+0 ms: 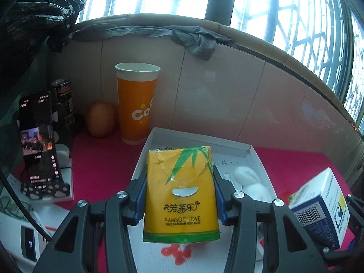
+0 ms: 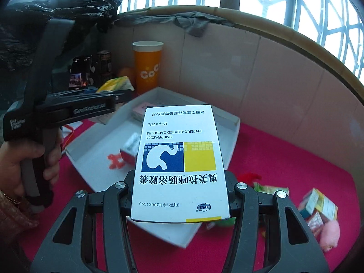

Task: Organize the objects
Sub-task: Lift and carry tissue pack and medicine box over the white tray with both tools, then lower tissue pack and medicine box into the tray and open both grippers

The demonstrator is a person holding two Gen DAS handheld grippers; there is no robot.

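My left gripper (image 1: 180,179) is shut on a yellow tissue pack (image 1: 180,195) marked BAMBOO LOVE and holds it above a white tray (image 1: 195,138). My right gripper (image 2: 179,182) is shut on a white medicine box (image 2: 179,159) and holds it over the same tray (image 2: 234,132). The medicine box also shows in the left wrist view (image 1: 323,207) at the right. The left gripper with the tissue pack (image 2: 116,84) shows in the right wrist view at the left. Inside the tray lie a white fluffy object (image 1: 250,179), a small box (image 2: 129,147) and a pink packet (image 2: 140,111).
An orange paper cup (image 1: 136,104), an orange fruit (image 1: 100,118), a dark can (image 1: 62,97) and a phone on a stand (image 1: 39,145) stand at the back left on the red cloth. Small boxes (image 2: 318,204) and a pink toy (image 2: 329,234) lie at the right. A tiled wall (image 1: 227,95) is behind.
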